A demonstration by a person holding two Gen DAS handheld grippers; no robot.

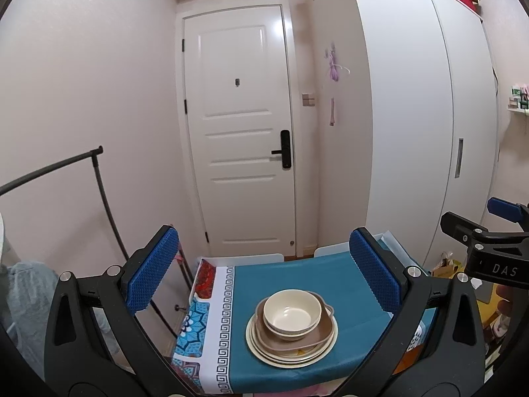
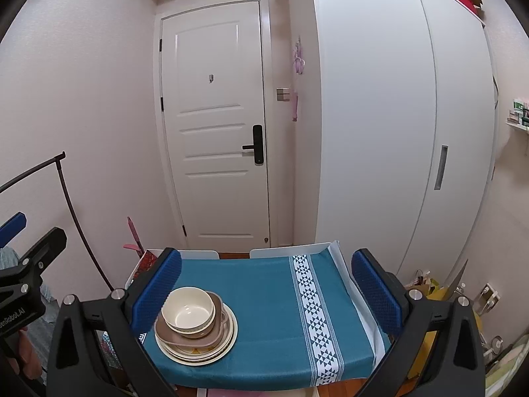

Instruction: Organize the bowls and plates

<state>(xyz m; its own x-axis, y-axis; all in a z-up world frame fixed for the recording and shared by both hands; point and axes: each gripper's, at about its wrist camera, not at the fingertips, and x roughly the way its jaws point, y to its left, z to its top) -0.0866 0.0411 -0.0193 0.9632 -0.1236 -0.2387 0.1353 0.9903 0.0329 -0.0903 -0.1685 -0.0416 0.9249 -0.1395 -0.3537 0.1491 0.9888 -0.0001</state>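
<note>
Bowls (image 1: 292, 314) sit stacked on plates (image 1: 291, 352); left claw (image 1: 261, 273) and right claw (image 2: 266, 292) gape empty.

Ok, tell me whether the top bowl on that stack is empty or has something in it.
Empty. The cream bowl sits upright on the stack, and both wrist views look down onto its bare inner bottom with nothing in it.

A teal tablecloth (image 2: 264, 314) with a white triangle-patterned band covers the table. Beyond the table's far edge stands a white panelled door (image 1: 238, 125) with a black electronic lock (image 1: 285, 149). A white wardrobe (image 2: 380, 115) fills the right; a black garment rack (image 1: 99, 178) stands left.
</note>
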